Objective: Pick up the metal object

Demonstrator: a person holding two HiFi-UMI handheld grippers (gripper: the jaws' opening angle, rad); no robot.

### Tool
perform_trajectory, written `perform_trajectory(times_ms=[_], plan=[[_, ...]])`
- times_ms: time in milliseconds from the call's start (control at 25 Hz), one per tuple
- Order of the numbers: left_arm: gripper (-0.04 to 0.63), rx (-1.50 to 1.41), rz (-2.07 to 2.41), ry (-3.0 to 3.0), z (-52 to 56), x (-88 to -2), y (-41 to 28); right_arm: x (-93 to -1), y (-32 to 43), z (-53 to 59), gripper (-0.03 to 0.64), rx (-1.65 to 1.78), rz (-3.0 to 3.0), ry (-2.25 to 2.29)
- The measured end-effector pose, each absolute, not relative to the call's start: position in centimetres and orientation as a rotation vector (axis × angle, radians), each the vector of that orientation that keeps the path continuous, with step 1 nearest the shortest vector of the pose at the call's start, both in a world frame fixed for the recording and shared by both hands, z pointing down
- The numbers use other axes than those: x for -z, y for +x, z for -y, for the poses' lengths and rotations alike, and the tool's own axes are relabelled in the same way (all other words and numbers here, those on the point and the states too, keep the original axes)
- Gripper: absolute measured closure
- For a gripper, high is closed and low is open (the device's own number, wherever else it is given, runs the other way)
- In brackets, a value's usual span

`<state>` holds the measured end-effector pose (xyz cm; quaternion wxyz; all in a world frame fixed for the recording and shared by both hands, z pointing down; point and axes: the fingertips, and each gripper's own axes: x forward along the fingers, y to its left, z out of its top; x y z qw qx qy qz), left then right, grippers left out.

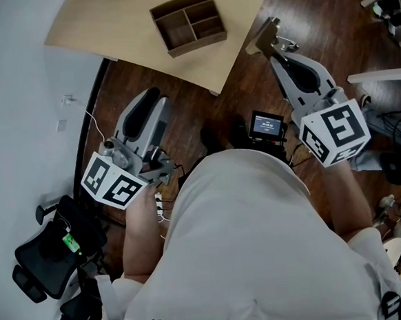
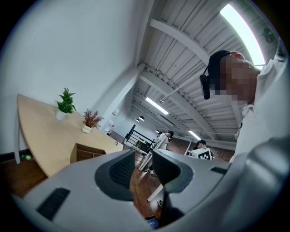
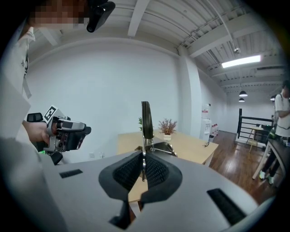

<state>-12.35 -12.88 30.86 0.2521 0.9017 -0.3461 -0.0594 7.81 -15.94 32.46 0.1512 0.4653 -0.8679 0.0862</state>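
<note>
My right gripper [image 1: 277, 52] is shut on the metal object [image 1: 270, 38], holding it in the air over the dark wood floor just off the table's corner. In the right gripper view the metal object [image 3: 146, 118] is a thin upright piece with a dark upper part, pinched between the jaws of the right gripper [image 3: 143, 168]. My left gripper [image 1: 149, 100] hangs lower left over the floor. Its jaws stand apart in the left gripper view, and the left gripper [image 2: 141, 168] has nothing between them.
A light wooden table [image 1: 114, 24] carries a divided wooden box [image 1: 188, 22]; two potted plants [image 2: 66, 103] stand at its far end. A black office chair [image 1: 46, 261] is at the lower left. A small screen [image 1: 267, 124] and a white desk [image 1: 380, 76] lie to the right.
</note>
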Motion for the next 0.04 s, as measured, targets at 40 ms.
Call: perform_trajectory(times_ms=[40], plan=[[0.483,0.161,0.942,2.451,12.89,-30.91,-12.36,-32.53,7.83,15.95,0.612,-0.249,2.49,1.336]])
